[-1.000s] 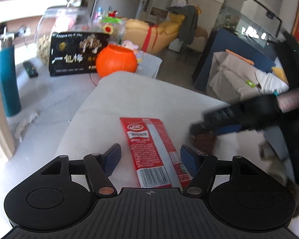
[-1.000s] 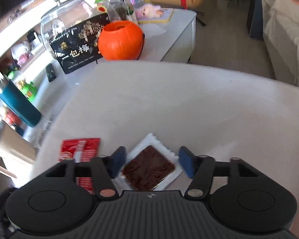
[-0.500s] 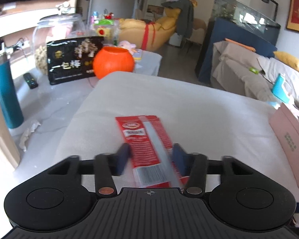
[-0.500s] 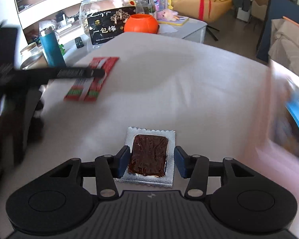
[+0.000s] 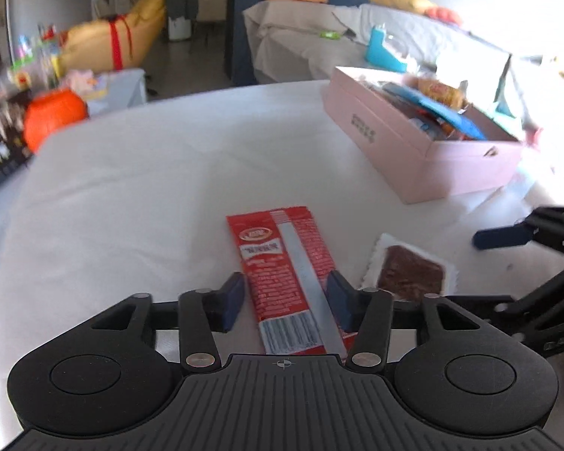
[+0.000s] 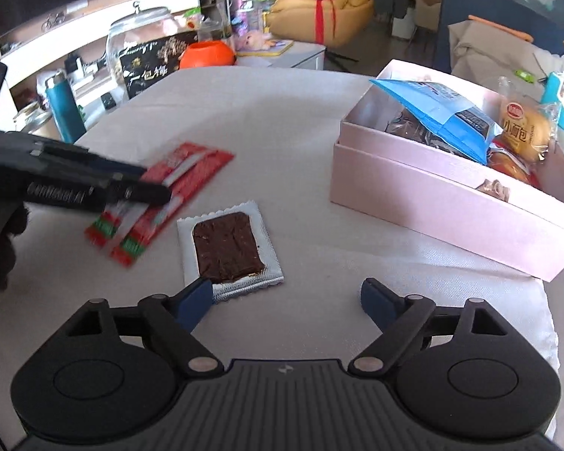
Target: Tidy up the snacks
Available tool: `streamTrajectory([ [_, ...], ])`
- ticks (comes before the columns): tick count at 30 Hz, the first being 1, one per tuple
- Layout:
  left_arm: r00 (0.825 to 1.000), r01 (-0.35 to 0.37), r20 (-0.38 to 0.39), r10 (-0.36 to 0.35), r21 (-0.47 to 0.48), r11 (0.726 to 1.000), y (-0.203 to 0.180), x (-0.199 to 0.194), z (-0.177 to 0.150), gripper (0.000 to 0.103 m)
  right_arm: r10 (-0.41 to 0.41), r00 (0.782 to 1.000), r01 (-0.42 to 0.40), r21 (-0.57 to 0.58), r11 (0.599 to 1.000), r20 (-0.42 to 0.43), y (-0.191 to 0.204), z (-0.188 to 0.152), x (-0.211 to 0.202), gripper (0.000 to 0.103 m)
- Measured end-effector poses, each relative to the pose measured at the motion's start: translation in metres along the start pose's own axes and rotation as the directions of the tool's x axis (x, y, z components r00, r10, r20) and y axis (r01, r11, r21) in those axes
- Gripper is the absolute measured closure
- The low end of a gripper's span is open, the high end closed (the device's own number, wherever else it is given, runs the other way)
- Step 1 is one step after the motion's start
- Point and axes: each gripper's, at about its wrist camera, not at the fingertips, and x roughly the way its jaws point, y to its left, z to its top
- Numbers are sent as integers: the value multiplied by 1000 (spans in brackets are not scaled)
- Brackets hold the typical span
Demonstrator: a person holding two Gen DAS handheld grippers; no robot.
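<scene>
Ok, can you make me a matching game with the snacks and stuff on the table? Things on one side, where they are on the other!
Things:
1. red packet
2. brown snack in silver wrapper
3. blue bag
4. orange pumpkin bucket

Places:
A. inside the pink box
B. past the far edge of the white cloth
C. between the left gripper's fingers
D. flat on the cloth, by one finger of the wide-open right gripper

Pairs: 1-C, 2-D, 3-A, 4-B
</scene>
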Motion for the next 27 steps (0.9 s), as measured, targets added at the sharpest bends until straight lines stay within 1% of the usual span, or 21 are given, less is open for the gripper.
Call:
streamTrajectory([
  [2,998,-64,7,64,11,998,3,1,3,42,22,1000,-22,9,1000,11,5,3,3,16],
  [4,994,-105,2,105,-21,994,9,-1,5,46,46,999,-46,6,999,26,11,6,2,17],
  [5,995,-103,2,104,-41,994,10,-4,6,48,53,998,-53,-5,999,36,15,8,2,20],
  [6,996,-86,7,86,-55,995,12,-7,6,48,57,997,-56,-23,998,44,18,9,1,23],
  [8,999,-37,10,38,-66,997,12,-11,8,48,77,996,-74,-60,995,51,25,13,2,37],
  [9,1000,-19,9,20,-61,998,10,-12,9,48,89,995,-86,-67,994,53,27,15,3,40],
  [10,1000,-19,6,20,-45,999,9,-12,10,48,99,994,-95,-69,993,50,28,17,6,44],
  [13,999,-50,-6,50,15,999,3,-8,12,48,96,995,-94,-65,993,28,31,22,16,47],
  [15,998,-61,-18,61,19,998,1,0,16,48,104,994,-102,-66,993,27,31,22,15,53],
  [16,997,-68,-23,68,18,998,1,4,17,48,106,994,-104,-69,992,26,31,22,11,62],
  [17,997,-77,-26,77,17,997,2,7,18,44,104,994,-102,-74,992,25,30,21,7,71],
  [19,996,-80,-33,81,10,997,3,12,20,42,97,995,-94,-75,993,26,25,17,-2,77],
  [21,996,-75,-38,75,-3,997,3,15,20,42,83,996,-81,-67,994,27,18,12,-10,77],
  [23,998,-54,-44,54,-6,999,-1,15,19,43,68,997,-67,-49,997,25,10,8,-18,77],
  [27,998,-1,-63,2,20,1000,-16,9,14,43,90,995,-89,-22,996,34,3,5,-27,76],
])
